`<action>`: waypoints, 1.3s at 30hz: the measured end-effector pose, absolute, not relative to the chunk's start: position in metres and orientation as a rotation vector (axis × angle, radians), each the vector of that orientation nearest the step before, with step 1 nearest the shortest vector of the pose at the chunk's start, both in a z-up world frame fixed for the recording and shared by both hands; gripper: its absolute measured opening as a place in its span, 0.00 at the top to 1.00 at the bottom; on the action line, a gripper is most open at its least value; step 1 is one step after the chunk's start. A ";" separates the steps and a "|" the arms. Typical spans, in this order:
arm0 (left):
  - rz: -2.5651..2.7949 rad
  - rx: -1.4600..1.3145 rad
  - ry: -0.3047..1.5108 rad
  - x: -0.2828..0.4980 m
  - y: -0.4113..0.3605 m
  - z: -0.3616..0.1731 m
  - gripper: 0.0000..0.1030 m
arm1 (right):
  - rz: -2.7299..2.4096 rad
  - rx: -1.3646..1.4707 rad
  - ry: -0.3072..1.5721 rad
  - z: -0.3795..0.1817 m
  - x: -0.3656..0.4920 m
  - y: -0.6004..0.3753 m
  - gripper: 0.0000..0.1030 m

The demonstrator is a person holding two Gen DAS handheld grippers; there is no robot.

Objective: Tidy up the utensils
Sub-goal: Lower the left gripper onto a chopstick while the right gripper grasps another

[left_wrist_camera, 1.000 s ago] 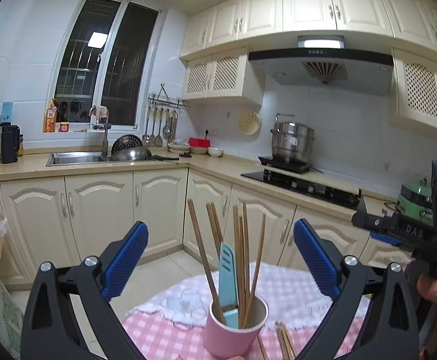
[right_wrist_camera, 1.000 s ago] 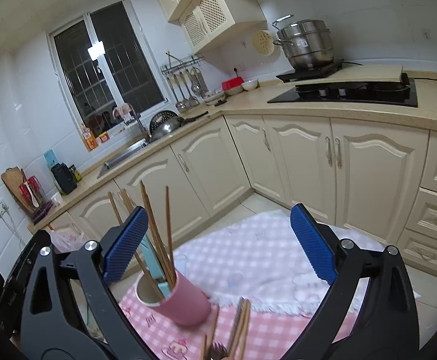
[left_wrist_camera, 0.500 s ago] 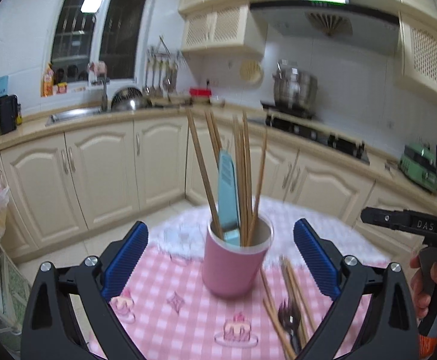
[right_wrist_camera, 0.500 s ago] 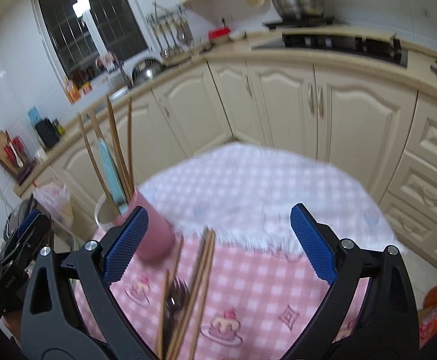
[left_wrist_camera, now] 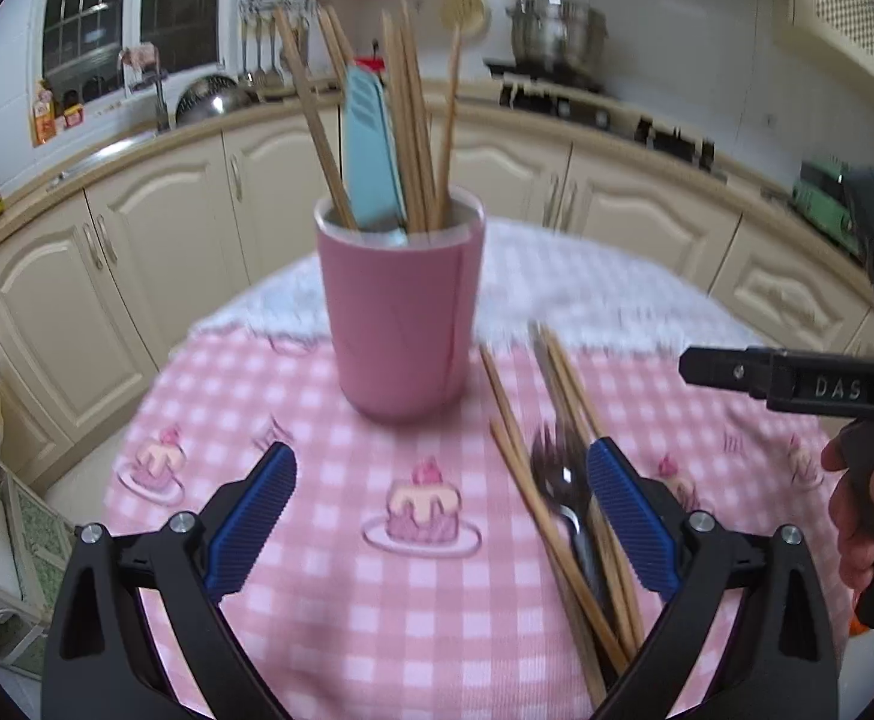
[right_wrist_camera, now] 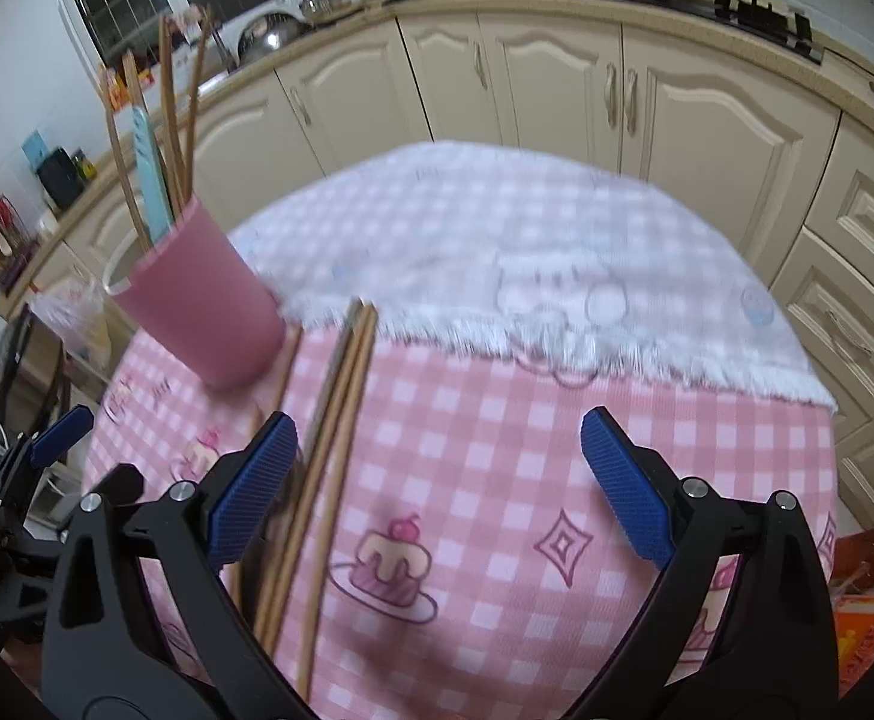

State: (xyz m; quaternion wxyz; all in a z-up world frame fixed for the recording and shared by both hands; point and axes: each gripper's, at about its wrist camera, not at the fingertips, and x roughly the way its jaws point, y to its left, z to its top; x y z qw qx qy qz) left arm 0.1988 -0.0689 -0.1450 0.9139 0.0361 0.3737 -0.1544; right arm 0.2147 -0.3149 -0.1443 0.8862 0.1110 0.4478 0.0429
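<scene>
A pink cup point(left_wrist_camera: 401, 312) stands on the pink checked tablecloth point(left_wrist_camera: 317, 540) and holds several wooden chopsticks and a light blue utensil point(left_wrist_camera: 371, 150). Loose chopsticks point(left_wrist_camera: 562, 516) and a metal fork point(left_wrist_camera: 556, 486) lie on the cloth to the cup's right. My left gripper point(left_wrist_camera: 437, 516) is open and empty above the cloth, in front of the cup. My right gripper point(right_wrist_camera: 437, 480) is open and empty; the loose chopsticks point(right_wrist_camera: 329, 450) lie by its left finger, the cup point(right_wrist_camera: 197, 306) is at far left. The right gripper's body shows in the left wrist view point(left_wrist_camera: 796, 384).
The table is round, with a white fringed cloth point(right_wrist_camera: 526, 252) over its far half. Cream kitchen cabinets point(right_wrist_camera: 556, 78) and a counter with a hob ring the table beyond a strip of floor. The left gripper shows at the right wrist view's left edge point(right_wrist_camera: 47, 438).
Both grippers have tilted down and moved closer to the table; the cup and loose chopsticks now sit higher and larger in both views. Both stay open.
</scene>
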 end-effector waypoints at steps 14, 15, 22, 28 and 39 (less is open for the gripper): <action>-0.346 0.127 0.931 0.193 -0.085 -0.190 0.14 | 0.112 0.177 1.008 -0.169 0.213 -0.297 0.09; -0.343 0.127 0.935 0.194 -0.084 -0.191 0.14 | 0.115 0.165 1.017 -0.171 0.214 -0.294 0.09; -0.324 0.126 0.942 0.195 -0.074 -0.191 0.17 | 0.113 0.110 1.040 -0.180 0.217 -0.283 0.09; -0.318 0.165 0.941 0.200 -0.072 -0.191 0.31 | 0.103 0.047 1.050 -0.183 0.219 -0.277 0.09; -0.354 0.224 0.984 0.230 -0.077 -0.186 0.46 | 0.116 -0.032 1.090 -0.186 0.239 -0.263 0.22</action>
